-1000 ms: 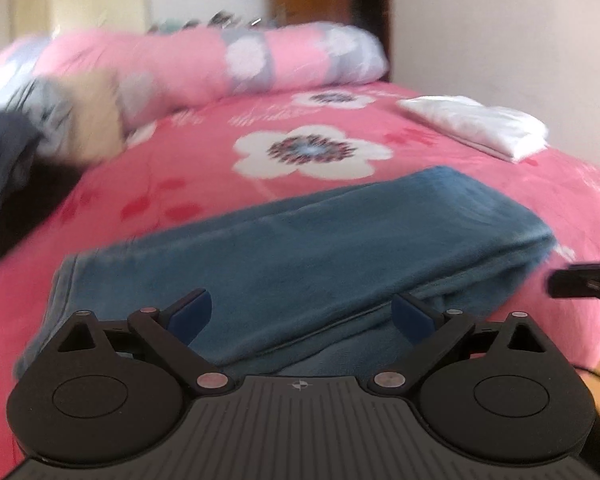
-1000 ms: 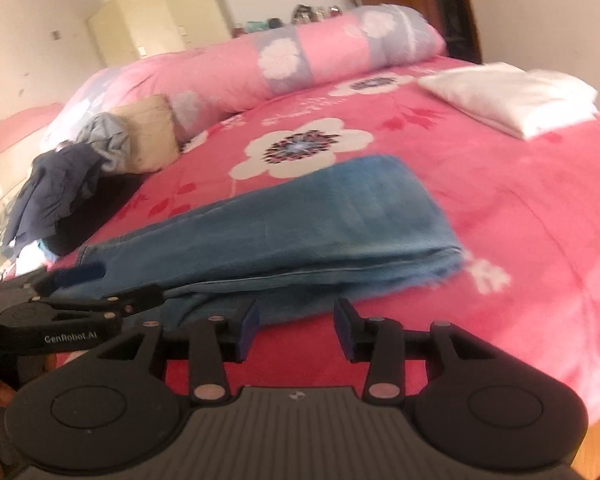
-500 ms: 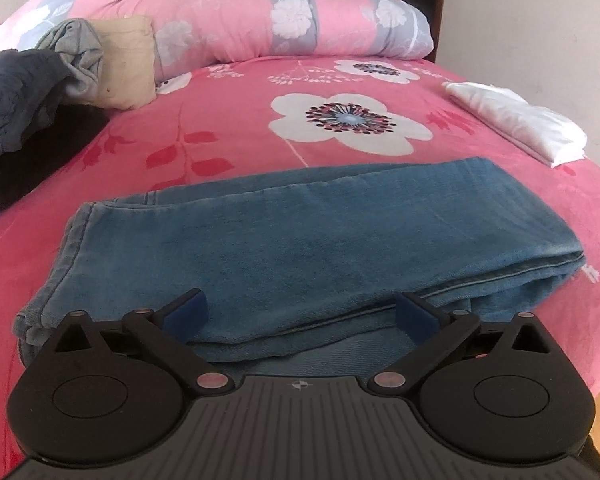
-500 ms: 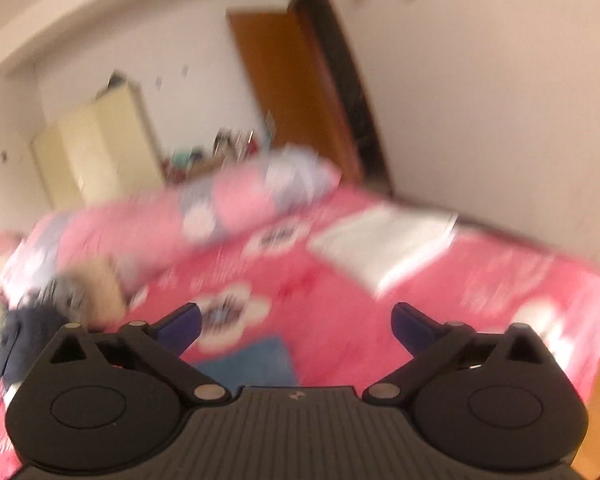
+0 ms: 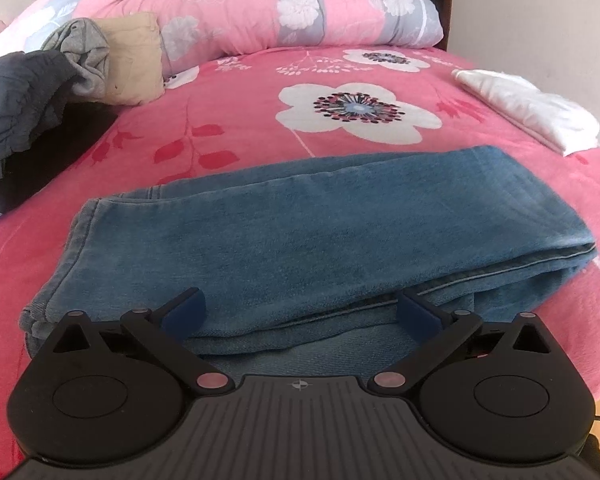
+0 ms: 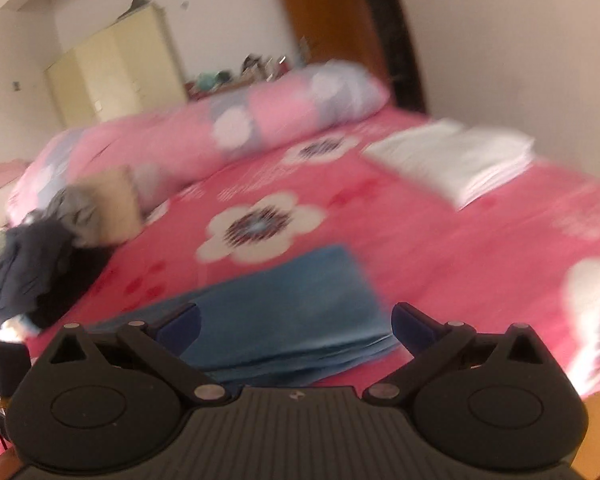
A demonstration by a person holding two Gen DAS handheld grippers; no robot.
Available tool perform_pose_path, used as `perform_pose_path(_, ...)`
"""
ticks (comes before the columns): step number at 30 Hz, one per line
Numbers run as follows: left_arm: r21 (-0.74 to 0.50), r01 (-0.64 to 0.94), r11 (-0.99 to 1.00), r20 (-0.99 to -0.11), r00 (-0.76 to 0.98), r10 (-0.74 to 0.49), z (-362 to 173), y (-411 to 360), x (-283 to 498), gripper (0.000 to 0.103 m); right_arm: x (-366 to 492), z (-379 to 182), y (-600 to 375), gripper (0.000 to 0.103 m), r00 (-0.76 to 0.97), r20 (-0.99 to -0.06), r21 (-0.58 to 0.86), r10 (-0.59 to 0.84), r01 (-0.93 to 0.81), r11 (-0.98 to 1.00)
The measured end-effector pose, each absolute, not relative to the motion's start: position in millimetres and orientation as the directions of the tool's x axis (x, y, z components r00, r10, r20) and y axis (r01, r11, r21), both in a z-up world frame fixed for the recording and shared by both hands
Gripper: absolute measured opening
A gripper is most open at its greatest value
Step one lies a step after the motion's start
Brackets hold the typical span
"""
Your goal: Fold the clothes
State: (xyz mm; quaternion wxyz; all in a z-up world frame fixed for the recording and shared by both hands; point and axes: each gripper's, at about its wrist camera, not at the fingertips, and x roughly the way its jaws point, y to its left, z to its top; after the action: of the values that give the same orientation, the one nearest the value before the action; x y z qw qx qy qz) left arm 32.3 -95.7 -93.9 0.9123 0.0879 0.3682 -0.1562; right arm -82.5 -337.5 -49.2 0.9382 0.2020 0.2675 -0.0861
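Folded blue jeans [image 5: 308, 232] lie across the near part of the pink flowered bedspread [image 5: 236, 92]. My left gripper [image 5: 300, 312] hovers at their near edge with its blue pads spread wide and nothing between them. The right wrist view is blurred; it shows the jeans [image 6: 284, 320] below my right gripper [image 6: 294, 326], which stands open and empty above the cloth. Part of the left gripper shows at the lower left edge of the right wrist view.
A pile of dark and grey unfolded clothes [image 5: 28, 96] and a tan garment [image 5: 136, 60] sit at the left. A folded white garment [image 5: 536, 108] lies at the right near the wall. A long pink bolster [image 5: 284, 12] lines the far side. A cream wardrobe [image 6: 116, 68] stands beyond.
My right gripper opened from half closed to wide, swung up toward the wall, then tipped back down over the jeans. The left gripper stayed open near the jeans' edge, its view steadied.
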Motion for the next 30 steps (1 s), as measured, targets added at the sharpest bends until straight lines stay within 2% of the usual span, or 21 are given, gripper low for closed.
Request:
perform_pose_path(5, 0.058, 0.332, 0.941, -0.705, 0.681, -0.197, -94.0, -98.4, 31.3, 0.103, -41.9, -73.2, -316.6, 0.103, 0.829, -0.559, 0.341, -0.017, 0.249, 0.907)
perform_pose_path(9, 0.061, 0.330, 0.942, -0.710, 0.678, -0.191, -92.4, -99.6, 31.5, 0.103, -21.8, -84.6, -302.4, 0.103, 0.832, -0.552, 0.233, -0.053, 0.215, 0.948)
perform_pose_path(12, 0.025, 0.352, 0.936, -0.702, 0.672, -0.235, -90.5, -92.7, 31.9, 0.103, -14.8, -97.5, -299.7, 0.103, 0.821, -0.558, 0.101, -0.120, 0.210, 0.972)
perform_pose_path(15, -0.047, 0.341, 0.939, -0.684, 0.674, -0.279, -87.2, -78.0, 33.7, 0.103, -17.0, -118.5, -311.0, 0.103, 0.759, -0.590, -0.059, -0.275, 0.300, 0.952)
perform_pose_path(16, -0.062, 0.329, 0.942, -0.678, 0.679, -0.281, -86.0, -73.7, 34.4, 0.103, -24.0, -124.4, -321.7, 0.103, 0.739, -0.598, -0.055, -0.310, 0.347, 0.936)
perform_pose_path(17, -0.075, 0.316, 0.946, -0.672, 0.685, -0.282, -84.8, -69.4, 35.1, 0.103, -32.5, -130.0, -333.9, 0.103, 0.720, -0.606, -0.039, -0.337, 0.396, 0.917)
perform_pose_path(19, -0.098, 0.295, 0.950, -0.660, 0.695, -0.284, -83.0, -61.3, 35.4, 0.103, -56.6, -137.9, -364.3, 0.103, 0.709, -0.636, 0.118, -0.306, 0.481, 0.869)
perform_pose_path(21, -0.123, 0.292, 0.948, -0.648, 0.700, -0.300, -81.5, -55.2, 32.7, 0.103, -81.5, -141.6, -383.3, 0.103, 0.727, -0.627, 0.245, -0.281, 0.526, 0.814)
perform_pose_path(24, -0.166, 0.320, 0.933, -0.630, 0.693, -0.350, -80.8, -50.3, 24.0, 0.103, -110.7, -140.5, -387.2, 0.103, 0.774, -0.576, 0.309, -0.265, 0.506, 0.806)
perform_pose_path(27, -0.212, 0.372, 0.904, -0.617, 0.666, -0.419, -82.3, -49.9, 12.5, 0.103, -131.9, -136.2, -381.0, 0.103, 0.843, -0.483, 0.369, -0.236, 0.441, 0.818)
perform_pose_path(30, -0.212, 0.412, 0.886, -0.629, 0.636, -0.446, -87.5, -56.8, 2.6, 0.103, -135.2, -129.9, -384.0, 0.103, 0.884, -0.452, 0.448, -0.117, 0.338, 0.828)
